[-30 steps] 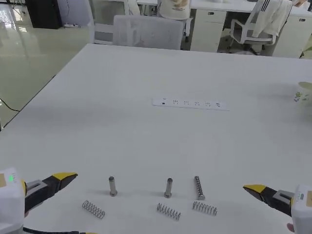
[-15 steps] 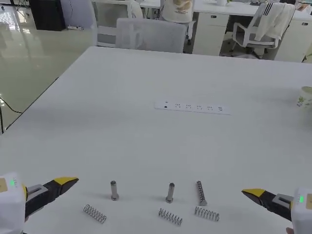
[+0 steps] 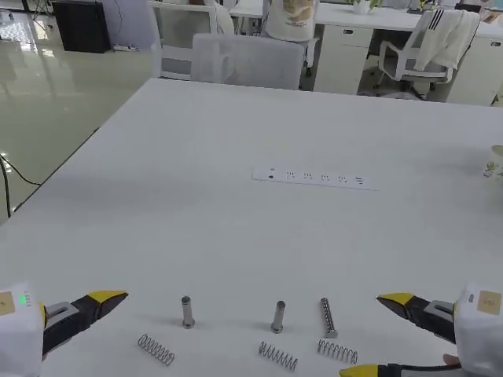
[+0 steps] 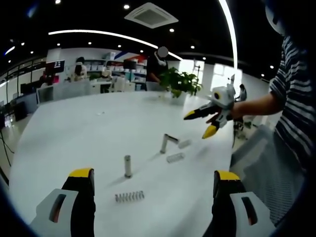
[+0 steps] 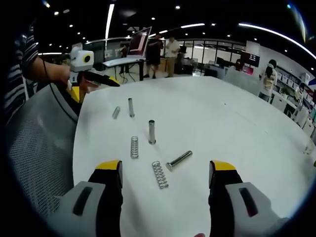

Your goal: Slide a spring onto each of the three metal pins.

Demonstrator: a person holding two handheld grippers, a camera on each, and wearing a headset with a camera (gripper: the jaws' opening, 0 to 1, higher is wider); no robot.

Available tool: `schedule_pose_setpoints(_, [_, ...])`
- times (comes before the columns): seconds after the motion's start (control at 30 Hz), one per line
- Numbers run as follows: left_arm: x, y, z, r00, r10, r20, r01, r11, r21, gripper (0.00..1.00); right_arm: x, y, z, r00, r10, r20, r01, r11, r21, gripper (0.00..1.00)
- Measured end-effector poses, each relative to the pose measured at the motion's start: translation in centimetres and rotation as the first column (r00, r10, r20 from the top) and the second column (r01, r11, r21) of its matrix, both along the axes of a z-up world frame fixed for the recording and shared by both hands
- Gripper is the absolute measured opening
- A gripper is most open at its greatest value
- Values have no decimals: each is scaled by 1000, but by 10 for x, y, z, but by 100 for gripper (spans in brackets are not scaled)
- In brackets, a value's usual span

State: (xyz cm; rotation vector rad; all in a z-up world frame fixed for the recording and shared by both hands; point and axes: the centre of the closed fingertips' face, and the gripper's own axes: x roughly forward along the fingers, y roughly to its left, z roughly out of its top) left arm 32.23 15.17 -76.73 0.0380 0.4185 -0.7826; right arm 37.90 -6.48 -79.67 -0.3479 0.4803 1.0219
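Right gripper edged toward pins, jaws spread, level.

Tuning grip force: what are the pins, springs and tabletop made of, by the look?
Pins: likely steel, smooth grey with a dull shine.
Springs: thin coiled wire, silvery, probably steel.
Tabletop: matte white, uniform; laminate or painted board, cannot tell which.
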Motion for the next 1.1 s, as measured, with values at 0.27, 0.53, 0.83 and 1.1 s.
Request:
schedule_pose_setpoints(0.27, [0,0,0,1000,-2,-2,2,1000,-1,97,19,14,5,1000,-14,-6,14,1000,15,64])
schedule_pose_setpoints(0.53, [-1,1,-1,1000,1,-6,-1,1000,3,97,43,17,-2,994,-92,-67,92,996,4,52])
schedule_pose_setpoints(0.83, [-1,2,-2,1000,7,-7,-7,1000,6,97,57,20,-18,958,-202,-202,205,979,-7,33])
schedule_pose_setpoints(1.1, [0,2,-2,1000,12,-6,-12,1000,5,97,61,17,-37,912,-281,-299,278,959,-55,18])
